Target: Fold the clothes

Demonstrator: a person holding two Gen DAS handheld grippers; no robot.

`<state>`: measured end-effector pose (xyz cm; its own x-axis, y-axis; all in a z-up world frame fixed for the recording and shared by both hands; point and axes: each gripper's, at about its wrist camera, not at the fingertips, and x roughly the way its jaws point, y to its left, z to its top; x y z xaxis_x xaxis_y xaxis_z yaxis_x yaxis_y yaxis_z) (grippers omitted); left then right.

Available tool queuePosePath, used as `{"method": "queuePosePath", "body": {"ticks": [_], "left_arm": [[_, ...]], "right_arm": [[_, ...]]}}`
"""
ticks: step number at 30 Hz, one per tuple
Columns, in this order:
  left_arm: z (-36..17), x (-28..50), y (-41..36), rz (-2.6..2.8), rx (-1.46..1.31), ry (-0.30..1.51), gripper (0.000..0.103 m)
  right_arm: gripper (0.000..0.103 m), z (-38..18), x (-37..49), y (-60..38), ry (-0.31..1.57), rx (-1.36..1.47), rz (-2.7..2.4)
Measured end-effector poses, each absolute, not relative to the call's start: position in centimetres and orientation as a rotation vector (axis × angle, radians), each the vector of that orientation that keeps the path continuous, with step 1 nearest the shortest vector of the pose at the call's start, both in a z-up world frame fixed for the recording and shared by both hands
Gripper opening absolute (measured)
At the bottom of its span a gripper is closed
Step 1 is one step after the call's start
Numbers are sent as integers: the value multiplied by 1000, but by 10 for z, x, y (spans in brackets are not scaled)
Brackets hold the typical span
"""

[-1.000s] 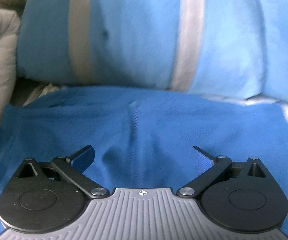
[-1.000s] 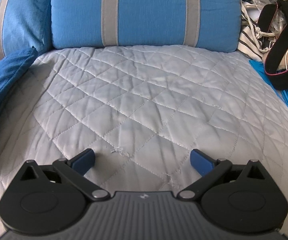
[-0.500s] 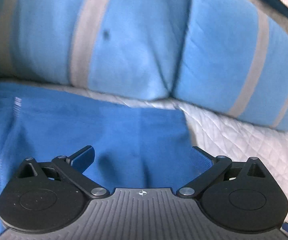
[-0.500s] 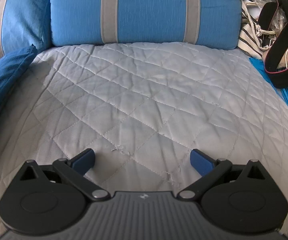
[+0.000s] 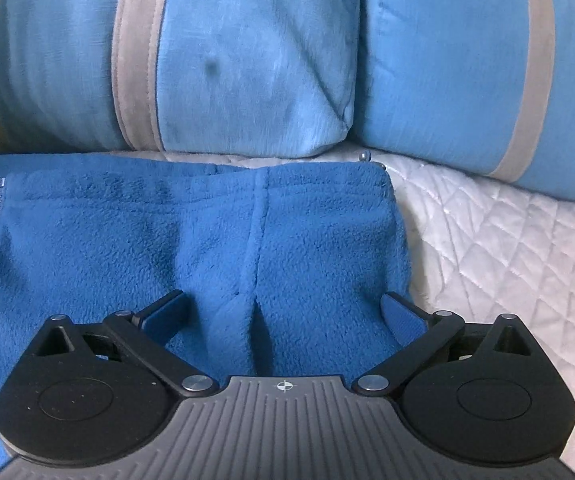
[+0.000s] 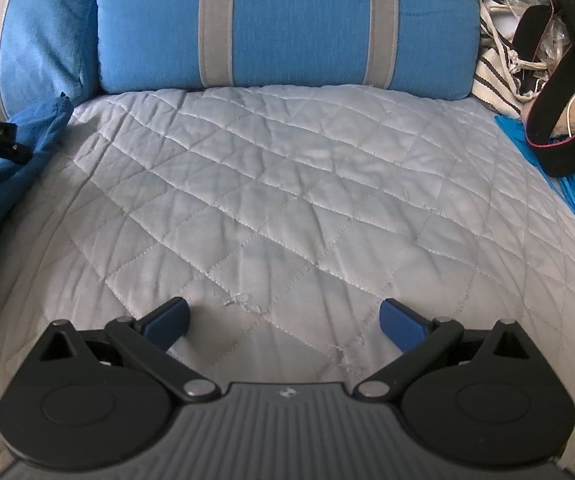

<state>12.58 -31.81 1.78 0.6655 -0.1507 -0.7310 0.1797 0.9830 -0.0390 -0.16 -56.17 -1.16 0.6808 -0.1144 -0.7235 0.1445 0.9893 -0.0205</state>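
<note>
The blue fleece garment (image 5: 207, 248) at the middle left of the left wrist frame is fuzzy, matt cloth with a napped pile. Behind it the light blue pillows (image 5: 247, 60) look like soft velvety cloth with smoother grey bands. The white bed cover (image 6: 287, 184) is quilted cloth, stitched in diamonds, faintly sheeny. The gripper bodies are matt black plastic with shiny metal rivets

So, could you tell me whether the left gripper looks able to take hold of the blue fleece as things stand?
Probably yes. The left gripper is open right over the blue fleece, with a raised fold between its jaws and nothing in the way.
</note>
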Motion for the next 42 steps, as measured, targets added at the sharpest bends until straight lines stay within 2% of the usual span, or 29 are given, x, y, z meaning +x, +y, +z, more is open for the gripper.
{"method": "queuePosePath", "body": {"ticks": [8, 20, 32, 38, 42], "left_arm": [[36, 89, -291, -211, -141, 841, 103], [51, 11, -294, -323, 56, 871, 103], [21, -4, -317, -245, 198, 842, 103], [29, -32, -323, -204, 239, 818, 103], [38, -50, -318, -177, 158, 857, 103]], "right_arm": [[103, -13, -1, -561, 802, 37, -145], [103, -11, -3, -560, 813, 45, -160], [102, -9, -6, -562, 833, 43, -125], [102, -1, -6, -565, 941, 46, -91], [103, 4, -14, -571, 1010, 37, -30]]}}
